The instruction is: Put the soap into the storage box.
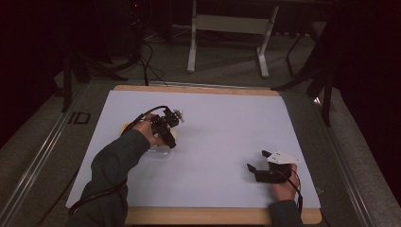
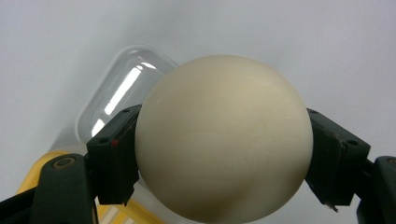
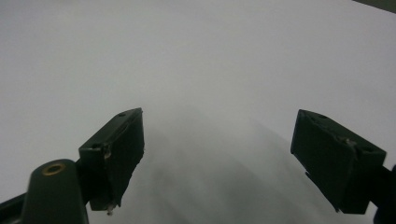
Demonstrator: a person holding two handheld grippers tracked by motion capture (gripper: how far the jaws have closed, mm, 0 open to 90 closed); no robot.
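Ball: a cream ball sits squarely between the two black jaws of the left gripper; it takes up the middle of the left gripper view; both pads press its flanks, one at the left of the frame, one at the right

Left gripper: clamped on the ball, jaws partly apart at the ball's width; in the high view it lies left of centre on the sheet, with the hand just to its left

Lid: a clear rounded plastic piece lies behind the ball, toward the upper left of the left gripper view; whether it touches the ball cannot be told

Yellow thing: a yellow edge shows at the lower left of that view, behind the left jaw; in the high view a yellow spot shows just left of the hand

Right gripper: jaws wide apart with nothing between them; in the high view it sits at the lower right of the sheet, well apart from the ball

Sheet: white, covering the wooden table
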